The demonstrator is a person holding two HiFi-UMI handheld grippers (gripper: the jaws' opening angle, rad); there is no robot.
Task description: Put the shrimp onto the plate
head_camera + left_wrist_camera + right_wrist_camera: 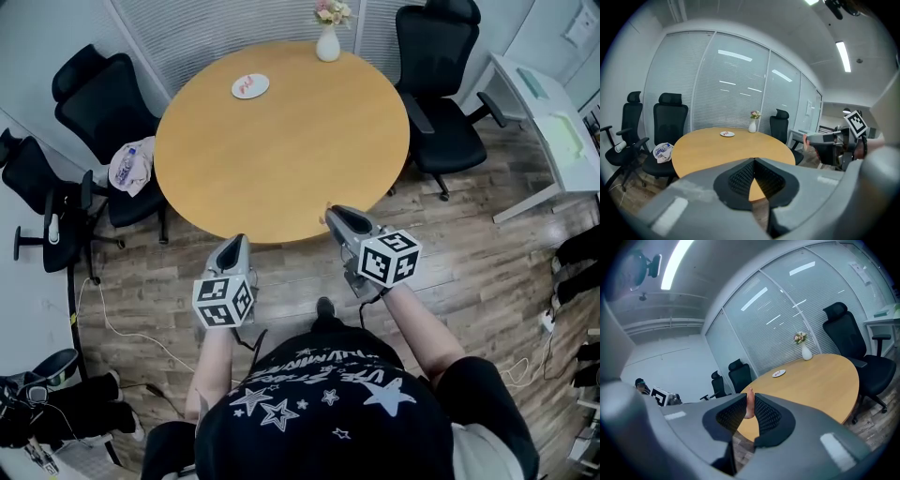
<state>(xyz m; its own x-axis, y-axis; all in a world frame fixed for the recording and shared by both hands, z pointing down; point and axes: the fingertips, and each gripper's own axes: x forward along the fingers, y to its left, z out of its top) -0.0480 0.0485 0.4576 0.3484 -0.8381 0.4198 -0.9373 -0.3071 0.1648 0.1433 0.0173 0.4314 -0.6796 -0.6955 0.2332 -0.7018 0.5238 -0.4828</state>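
Observation:
A small white plate [250, 86] with a few red-pink bits on it lies at the far side of the round wooden table [281, 159]; it also shows as the plate [727, 134] and the plate [778, 373]. My right gripper [334, 216] hovers at the table's near edge, shut on a pale pink shrimp [750, 403] that stands upright between its jaws. The shrimp's tip [324, 218] pokes out to the left. My left gripper [236, 244] is just short of the near edge, shut and empty [753, 161]. From it I see the right gripper [829, 140] off to the right.
A white vase of flowers [327, 42] stands at the table's far edge. Black office chairs [441, 84] ring the table; one on the left holds a white bundle [131, 167]. A white desk [553, 122] stands at the right. Cables run on the wooden floor.

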